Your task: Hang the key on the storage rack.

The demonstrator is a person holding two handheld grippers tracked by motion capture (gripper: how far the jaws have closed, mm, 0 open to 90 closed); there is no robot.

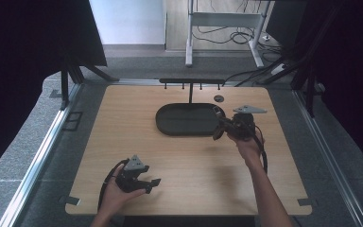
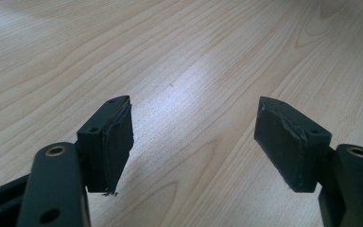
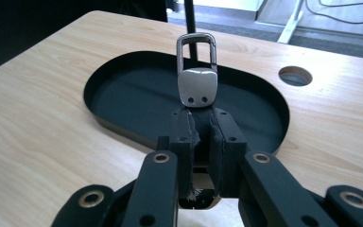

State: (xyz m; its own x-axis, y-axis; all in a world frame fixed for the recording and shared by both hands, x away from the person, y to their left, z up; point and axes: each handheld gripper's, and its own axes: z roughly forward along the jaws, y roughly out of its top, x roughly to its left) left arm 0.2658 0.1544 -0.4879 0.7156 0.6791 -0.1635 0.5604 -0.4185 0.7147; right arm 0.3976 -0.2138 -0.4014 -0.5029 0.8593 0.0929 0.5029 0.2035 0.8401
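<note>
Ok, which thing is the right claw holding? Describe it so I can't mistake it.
Find the black oval tray on the wooden table. At its near rim the right claw is shut on a small silver metal clip. It has a shiny plate with two tiny holes and a rectangular wire loop on top, the one bright metal piece there.

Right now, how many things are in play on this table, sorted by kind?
Handheld grippers: 2, the left gripper open over bare wood, the right gripper shut on the clasp
Black oval tray: 1
Silver metal clasp: 1
Black hook rack behind the tray: 1
Total: 5
</note>
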